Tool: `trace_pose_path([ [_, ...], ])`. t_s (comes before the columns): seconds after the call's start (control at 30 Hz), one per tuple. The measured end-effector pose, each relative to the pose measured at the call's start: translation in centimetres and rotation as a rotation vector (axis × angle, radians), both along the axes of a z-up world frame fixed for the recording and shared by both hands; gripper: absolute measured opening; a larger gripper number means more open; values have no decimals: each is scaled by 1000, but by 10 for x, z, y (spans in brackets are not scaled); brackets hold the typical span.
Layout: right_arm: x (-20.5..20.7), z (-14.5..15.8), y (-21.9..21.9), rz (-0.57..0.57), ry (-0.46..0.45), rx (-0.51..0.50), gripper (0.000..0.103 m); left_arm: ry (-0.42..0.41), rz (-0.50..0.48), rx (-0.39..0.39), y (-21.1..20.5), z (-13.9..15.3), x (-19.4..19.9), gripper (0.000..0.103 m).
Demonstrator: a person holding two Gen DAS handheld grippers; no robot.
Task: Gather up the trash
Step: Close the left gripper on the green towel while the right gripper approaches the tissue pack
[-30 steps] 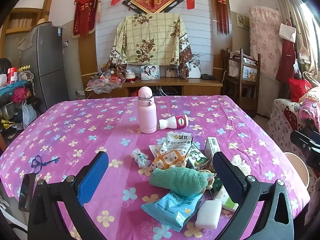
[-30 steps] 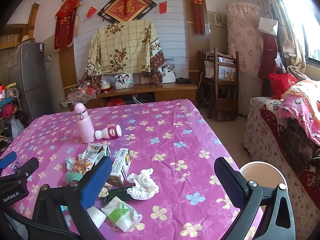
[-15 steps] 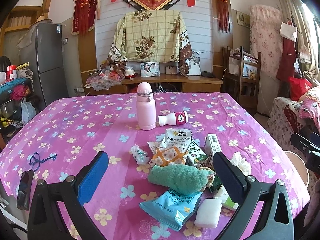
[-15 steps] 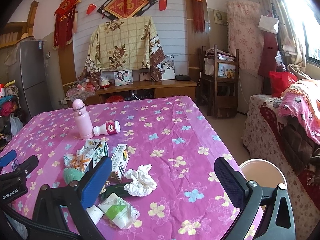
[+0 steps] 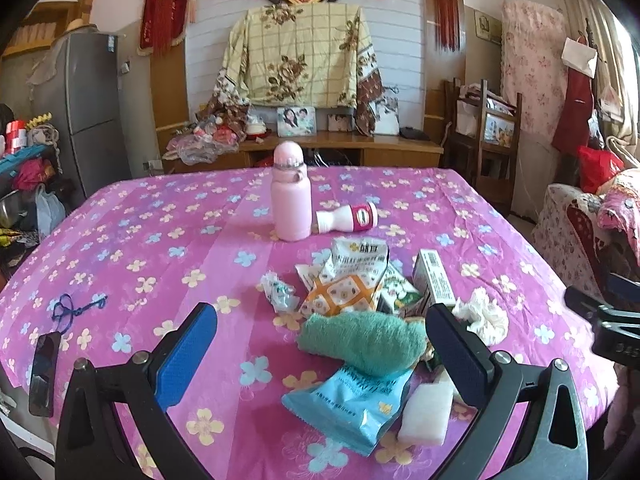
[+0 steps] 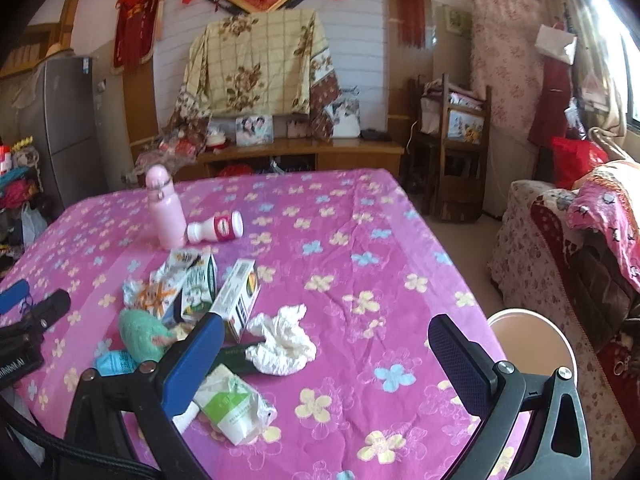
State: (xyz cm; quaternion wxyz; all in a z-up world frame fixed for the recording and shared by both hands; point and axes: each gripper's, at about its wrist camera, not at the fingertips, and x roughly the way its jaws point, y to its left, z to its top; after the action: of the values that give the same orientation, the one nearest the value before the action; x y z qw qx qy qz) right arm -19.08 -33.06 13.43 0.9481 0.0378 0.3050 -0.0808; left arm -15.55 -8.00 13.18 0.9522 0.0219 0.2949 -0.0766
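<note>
Trash lies in a heap on the pink flowered tablecloth [image 5: 160,240]: snack wrappers [image 5: 352,280], a small carton [image 5: 434,278], a blue packet [image 5: 352,404], a crumpled white tissue [image 6: 282,342], a green-white wrapper [image 6: 232,408] and a green cloth [image 5: 364,342]. My left gripper [image 5: 320,344] is open and empty, just in front of the heap. My right gripper [image 6: 324,344] is open and empty, above the tissue. A round bin [image 6: 532,344] stands past the table's right edge.
A pink bottle [image 5: 291,196] stands upright mid-table with a small white drink bottle [image 5: 348,218] lying beside it. A white block [image 5: 426,414] lies by the blue packet. A blue string [image 5: 68,310] lies at the left. A sofa [image 6: 560,240] is at the right.
Both grippers have moved slightly forward towards the heap, and the right view has tilted a little. Nothing was taken hold of; the trash lies as before.
</note>
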Motion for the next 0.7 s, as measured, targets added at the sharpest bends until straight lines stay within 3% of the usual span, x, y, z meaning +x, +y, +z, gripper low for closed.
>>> trace_pose_path([
  [0.33, 41, -62, 9, 167, 426, 81, 103, 178, -138, 95, 17, -33, -5, 103],
  [0.5, 32, -69, 5, 233, 397, 200, 103, 204, -218, 87, 10, -26, 9, 103],
  [0.7, 34, -68, 4, 262, 408, 166, 103, 220, -257, 75, -8, -22, 37, 103],
])
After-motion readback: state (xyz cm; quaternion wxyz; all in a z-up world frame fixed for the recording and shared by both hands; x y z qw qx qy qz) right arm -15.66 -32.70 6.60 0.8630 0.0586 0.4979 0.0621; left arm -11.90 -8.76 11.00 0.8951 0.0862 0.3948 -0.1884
